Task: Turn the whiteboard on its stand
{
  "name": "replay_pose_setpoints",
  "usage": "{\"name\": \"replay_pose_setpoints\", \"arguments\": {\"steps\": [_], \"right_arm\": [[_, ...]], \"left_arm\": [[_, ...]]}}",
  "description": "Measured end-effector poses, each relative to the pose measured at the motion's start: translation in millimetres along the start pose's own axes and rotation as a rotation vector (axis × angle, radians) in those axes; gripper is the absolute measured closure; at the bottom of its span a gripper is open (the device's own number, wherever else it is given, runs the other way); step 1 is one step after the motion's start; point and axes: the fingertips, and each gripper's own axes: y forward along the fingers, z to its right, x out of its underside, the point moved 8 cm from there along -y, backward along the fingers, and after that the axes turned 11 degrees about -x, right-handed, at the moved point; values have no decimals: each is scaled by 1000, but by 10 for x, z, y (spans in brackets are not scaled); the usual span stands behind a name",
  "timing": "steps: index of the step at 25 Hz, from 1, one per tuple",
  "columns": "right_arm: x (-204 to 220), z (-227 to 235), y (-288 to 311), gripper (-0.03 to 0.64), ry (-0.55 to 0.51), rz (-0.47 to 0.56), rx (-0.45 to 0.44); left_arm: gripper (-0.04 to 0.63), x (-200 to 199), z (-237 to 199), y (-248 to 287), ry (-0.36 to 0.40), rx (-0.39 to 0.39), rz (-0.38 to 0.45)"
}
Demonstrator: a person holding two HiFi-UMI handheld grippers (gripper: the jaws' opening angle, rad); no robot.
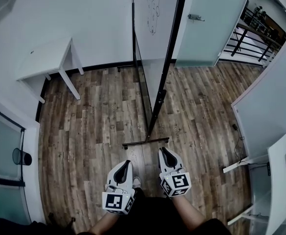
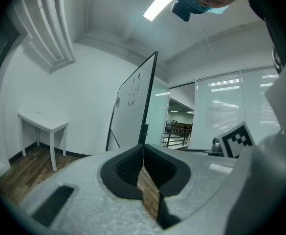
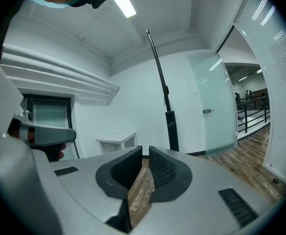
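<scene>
The left gripper (image 1: 126, 163) has its black, ribbed pads pressed together at the tips, with nothing between them; its own view (image 2: 143, 152) shows only a wedge of floor behind the closed tips. The right gripper (image 1: 165, 154) is likewise closed and empty, its jaws all but meeting in its view (image 3: 145, 153). Both have grainy grey-white shells that taper towards the jaws, and each carries a marker cube (image 1: 117, 202) printed with black squares at its rear.

The whiteboard (image 1: 157, 33) stands at 12 o'clock from the pair, apart from both and touched by neither. From the head view it is seen almost edge-on: a tall, smooth white panel with faint pen marks near its top, bordered by a thin black frame (image 1: 168, 65). Its stand ends in a narrow dark foot bar (image 1: 145, 141) lying across the floor just ahead of the jaw tips. The left gripper view catches the board's white face (image 2: 132, 112), while the right gripper view meets only its slim black edge (image 3: 161, 80).

The plank floor (image 1: 99, 116) is brown wood with a worn, mottled grain. A white table (image 1: 47, 58) with square legs stands against the wall at 10 o'clock, a frosted glass door (image 1: 206, 28) at 1 o'clock, and a dark railing (image 1: 250, 31) beyond it
</scene>
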Motion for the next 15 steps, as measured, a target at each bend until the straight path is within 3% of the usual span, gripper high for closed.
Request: {"name": "replay_pose_setpoints", "arguments": {"steps": [8,15], "right_arm": [[-56,373,608,600,-10,-11,58],[-39,776,1126,524,4,-37,92]], "left_arm": [[577,-67,-247,419,12,29,4],[577,-73,-416,602,4,27,-22]]}}
